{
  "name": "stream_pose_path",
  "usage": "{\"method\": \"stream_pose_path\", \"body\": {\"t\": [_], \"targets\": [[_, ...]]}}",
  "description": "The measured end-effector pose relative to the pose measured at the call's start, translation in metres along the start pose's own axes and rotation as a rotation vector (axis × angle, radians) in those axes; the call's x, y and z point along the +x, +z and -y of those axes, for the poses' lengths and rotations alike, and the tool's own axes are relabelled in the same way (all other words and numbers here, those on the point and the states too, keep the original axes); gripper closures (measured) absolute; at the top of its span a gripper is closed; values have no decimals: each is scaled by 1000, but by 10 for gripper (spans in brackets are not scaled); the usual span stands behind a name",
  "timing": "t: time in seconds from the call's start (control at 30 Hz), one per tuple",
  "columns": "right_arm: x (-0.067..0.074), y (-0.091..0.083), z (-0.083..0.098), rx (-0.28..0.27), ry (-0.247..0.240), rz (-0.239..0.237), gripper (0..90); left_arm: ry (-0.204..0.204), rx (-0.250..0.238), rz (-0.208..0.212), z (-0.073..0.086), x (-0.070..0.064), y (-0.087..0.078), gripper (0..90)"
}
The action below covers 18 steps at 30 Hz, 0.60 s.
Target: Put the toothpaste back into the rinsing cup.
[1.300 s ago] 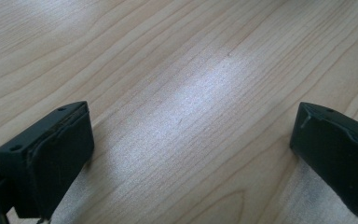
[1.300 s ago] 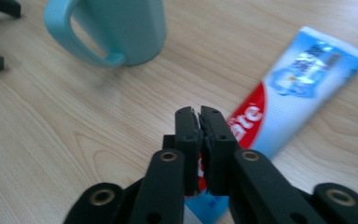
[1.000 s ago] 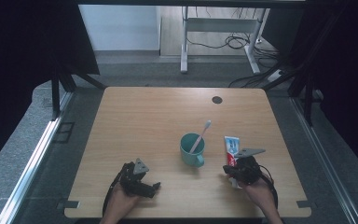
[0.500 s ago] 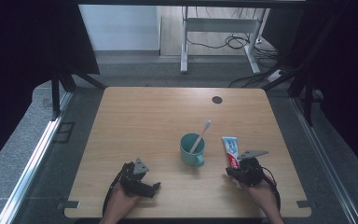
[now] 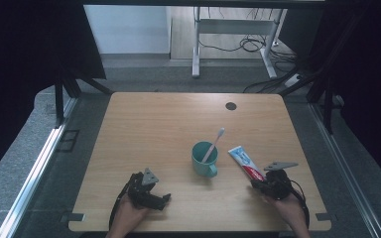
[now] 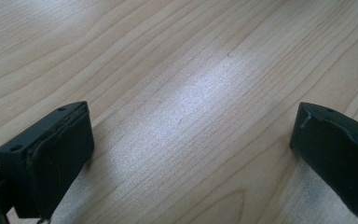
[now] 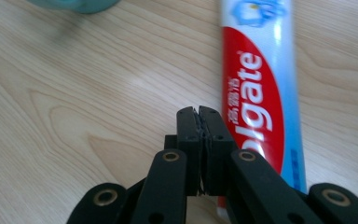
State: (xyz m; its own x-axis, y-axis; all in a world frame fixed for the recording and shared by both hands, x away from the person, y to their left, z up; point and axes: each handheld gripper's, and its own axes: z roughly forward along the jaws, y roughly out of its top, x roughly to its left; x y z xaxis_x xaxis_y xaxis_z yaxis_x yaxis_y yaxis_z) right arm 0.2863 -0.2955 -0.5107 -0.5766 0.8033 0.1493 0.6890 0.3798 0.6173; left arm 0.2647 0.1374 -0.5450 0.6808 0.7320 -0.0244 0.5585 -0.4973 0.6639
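A red, white and blue toothpaste tube (image 5: 244, 161) lies flat on the wooden table (image 5: 168, 124), right of a teal mug (image 5: 204, 158) that holds a white toothbrush (image 5: 214, 144). My right gripper (image 5: 256, 184) rests at the tube's near end. In the right gripper view its jaws (image 7: 199, 114) are pressed together with nothing between them, and the tube (image 7: 256, 93) lies just beside them on the right. My left gripper (image 5: 161, 201) sits near the table's front edge. In the left gripper view it (image 6: 191, 135) stands wide open over bare wood.
The mug's base (image 7: 74, 3) shows blurred at the top of the right gripper view. A dark round cable hole (image 5: 230, 106) sits at the table's far right. Beyond the far edge a white desk frame (image 5: 196, 49) and cables stand on the floor.
My right gripper has drawn back toward the near right edge, uncovering more of the toothpaste tube. The left gripper, mug and toothbrush have not moved.
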Motion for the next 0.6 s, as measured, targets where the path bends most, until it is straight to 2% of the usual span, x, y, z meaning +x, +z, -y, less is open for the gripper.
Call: {"method": "stream_pose_path", "body": {"t": [0.17,0.37,0.53,0.6], "targets": [[-7,-8,5,-5,24,11,871,0,0,0,0,0,0,0],[-5,-9,3,4,8,19,841,0,0,0,0,0,0,0],[-4,-16,-4,-7,-2,25,721,2,1,0,0,0,0,0],[-4,-19,-7,-7,-5,24,646,0,0,0,0,0,0,0]]}}
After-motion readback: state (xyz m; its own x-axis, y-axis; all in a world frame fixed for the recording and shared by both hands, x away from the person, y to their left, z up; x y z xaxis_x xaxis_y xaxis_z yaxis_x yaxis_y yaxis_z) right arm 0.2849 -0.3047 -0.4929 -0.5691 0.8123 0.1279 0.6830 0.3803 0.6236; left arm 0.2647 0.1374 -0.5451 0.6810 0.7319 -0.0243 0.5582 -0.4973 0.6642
